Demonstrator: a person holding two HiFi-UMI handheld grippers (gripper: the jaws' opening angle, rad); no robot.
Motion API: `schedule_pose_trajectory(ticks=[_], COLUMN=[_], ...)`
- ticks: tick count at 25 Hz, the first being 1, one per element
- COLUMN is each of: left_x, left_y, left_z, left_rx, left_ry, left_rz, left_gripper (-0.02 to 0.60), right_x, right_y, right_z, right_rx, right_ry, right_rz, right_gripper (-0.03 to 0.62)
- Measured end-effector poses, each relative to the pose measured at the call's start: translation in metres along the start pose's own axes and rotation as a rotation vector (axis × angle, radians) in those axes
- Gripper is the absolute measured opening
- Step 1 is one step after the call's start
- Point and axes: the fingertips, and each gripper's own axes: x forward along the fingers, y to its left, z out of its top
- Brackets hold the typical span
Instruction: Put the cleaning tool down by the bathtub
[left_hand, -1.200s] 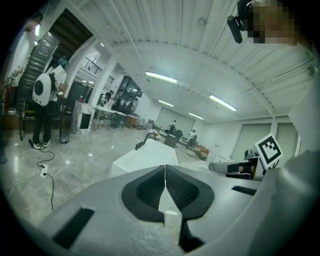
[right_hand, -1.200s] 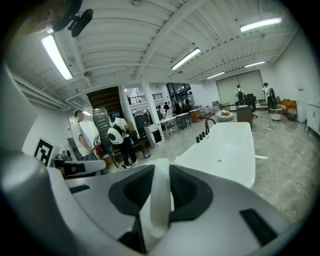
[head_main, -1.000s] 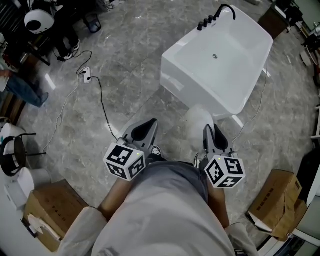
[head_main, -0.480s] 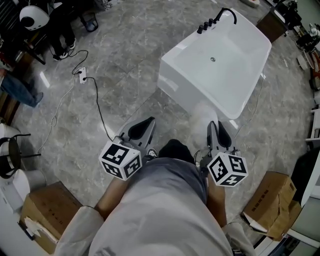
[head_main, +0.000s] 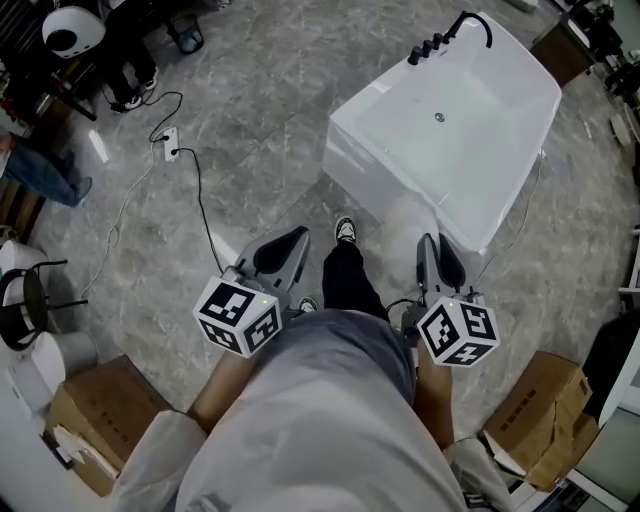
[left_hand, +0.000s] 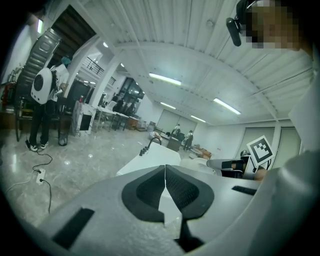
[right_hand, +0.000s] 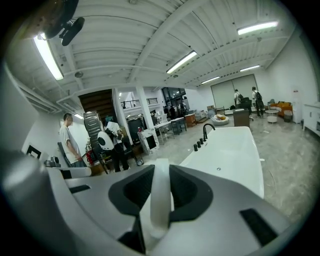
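Grey clothing (head_main: 320, 420) of the person filled the bottom of the head view, with one black trouser leg (head_main: 345, 280) and a shoe (head_main: 345, 230) stepped out ahead. On the floor either side sat one cardboard box (head_main: 100, 420) lower left and a second cardboard box (head_main: 545, 405) lower right.

Left gripper (head_main: 296, 238): jaws pressed together at the tips with nothing between them, per the left gripper view. Right gripper (head_main: 428, 245): jaws pinched the white handle of the cleaning tool (head_main: 408, 222). In the right gripper view the handle ran up between the pads. Both grippers pointed ahead toward the tub, with the shoe between them.

The tool's fluffy white head stuck out past the right jaws, up off the grey marbled floor (head_main: 250, 120). In the head view it overlapped the near wall of the white bathtub (head_main: 365, 165); couldn't tell if it touched. Tool not yet put down.

The tub stood diagonal to the person, with a drain (head_main: 439, 117) in the basin and a black faucet (head_main: 478, 22) plus a row of black knobs (head_main: 425, 48) on the far rim. Further left, a black cable (head_main: 200, 200) ran across the floor to a white power strip (head_main: 170, 150). At far top left were people's legs and a white rounded pack (head_main: 72, 28), too small to detail.
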Motion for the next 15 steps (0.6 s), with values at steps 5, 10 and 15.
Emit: schedule_pose_trajectory(ticks=[5, 10, 15], left_x=[0.041, 0.086, 0.131], left_y=[0.023, 0.043, 0.059], left_z=[0.020, 0.041, 0.057], left_rx=[-0.001, -0.007, 0.007], left_ry=[0.007, 0.017, 0.033], left_rz=[0.030, 0.052, 0.081], left_gripper=[0.009, 0.009, 0.009], right_x=[0.048, 0.098, 0.146], right_y=[-0.022, -0.042, -0.066], right_z=[0.019, 0.041, 0.058], right_rx=[0.005, 0.006, 0.014], right_ry=[0.016, 0.034, 0.054], right_rz=[0.016, 0.034, 0.052], right_gripper=[0.084, 0.084, 0.084])
